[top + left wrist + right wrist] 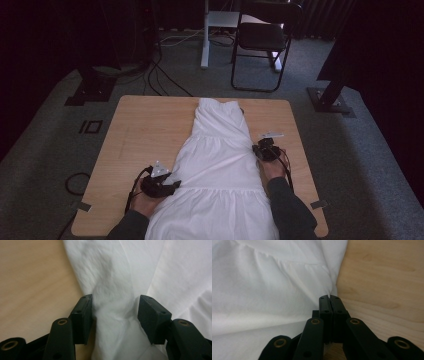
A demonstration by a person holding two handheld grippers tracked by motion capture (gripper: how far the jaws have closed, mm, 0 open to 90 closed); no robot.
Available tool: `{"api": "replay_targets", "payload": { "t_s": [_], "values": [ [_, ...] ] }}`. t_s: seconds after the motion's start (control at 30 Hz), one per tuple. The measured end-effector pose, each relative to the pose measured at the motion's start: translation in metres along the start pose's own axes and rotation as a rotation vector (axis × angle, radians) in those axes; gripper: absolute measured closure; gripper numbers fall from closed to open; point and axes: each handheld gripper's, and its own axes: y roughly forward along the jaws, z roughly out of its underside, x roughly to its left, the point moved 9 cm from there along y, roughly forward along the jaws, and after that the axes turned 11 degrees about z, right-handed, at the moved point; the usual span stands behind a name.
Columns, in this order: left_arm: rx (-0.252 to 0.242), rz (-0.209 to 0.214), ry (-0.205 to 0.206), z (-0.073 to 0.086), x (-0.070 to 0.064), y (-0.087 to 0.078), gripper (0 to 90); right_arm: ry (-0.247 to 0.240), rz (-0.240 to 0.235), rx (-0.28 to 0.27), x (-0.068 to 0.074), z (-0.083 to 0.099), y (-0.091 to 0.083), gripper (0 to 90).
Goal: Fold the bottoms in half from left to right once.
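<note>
White dress (220, 165), hem cut off below: left gripper (115, 312) wide around a fold, right gripper (329, 298) pinching its edge.

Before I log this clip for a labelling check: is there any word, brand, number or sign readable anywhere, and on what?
None: no readable text anywhere.
White dress: plain fabric, no visible tag or print.
Table: bare wood grain.
Left gripper and right gripper: black jaws, no markings legible.
Chair and floor beyond: too dark to tell.

dress (220, 165) hem cut off at bottom edge, forearms (290, 210) cropped too
</note>
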Motion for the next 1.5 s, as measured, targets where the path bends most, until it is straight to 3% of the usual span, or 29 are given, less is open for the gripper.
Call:
{"api": "replay_targets", "payload": {
  "t_s": [0.13,0.23,0.43,0.57,0.7,0.8,0.83,0.93,1.03,1.27,1.4,1.47,1.5],
  "values": [
    [-0.054,-0.016,0.004,-0.033,0.012,-0.009,44.2,-0.018,0.007,0.004,0.001,-0.001,0.000,88.3],
    [-0.066,-0.022,-0.004,-0.058,0.026,-0.003,43.7,-0.003,-0.002,0.011,0.000,-0.001,0.000,88.1],
    [-0.055,-0.034,-0.003,-0.098,0.044,0.032,40.2,0.020,-0.028,0.015,-0.002,-0.001,0.001,88.0],
    [-0.033,-0.074,-0.005,-0.109,0.057,0.068,39.0,0.019,-0.031,0.012,-0.002,0.000,0.001,88.0],
    [0.042,-0.104,-0.013,-0.100,0.065,0.094,42.3,0.034,-0.043,0.005,-0.002,0.000,0.001,88.0],
    [0.044,-0.090,-0.019,-0.092,0.063,0.095,60.8,0.042,-0.049,0.000,-0.002,0.001,0.001,88.0],
    [0.047,-0.098,-0.018,-0.090,0.063,0.094,71.0,0.044,-0.050,-0.001,-0.003,0.001,0.001,88.1],
    [0.037,-0.084,-0.026,-0.082,0.058,0.086,82.1,0.045,-0.059,-0.003,0.000,0.004,-0.003,88.0],
    [0.024,-0.060,-0.045,-0.068,0.048,0.074,83.3,0.036,-0.071,-0.017,0.008,0.014,-0.012,88.0],
    [0.041,-0.044,0.001,-0.024,0.007,0.039,82.9,-0.058,-0.121,-0.017,0.034,0.059,-0.060,87.8],
    [0.037,-0.031,0.035,-0.008,-0.012,0.028,81.8,-0.103,-0.159,0.011,0.046,0.084,-0.087,86.9],
    [0.035,-0.035,0.041,-0.008,-0.013,0.027,80.8,-0.121,-0.186,0.044,0.049,0.088,-0.095,79.5],
    [0.039,-0.036,0.045,-0.008,-0.013,0.028,79.9,-0.130,-0.186,0.023,0.048,0.083,-0.098,75.4]
  ]
}}
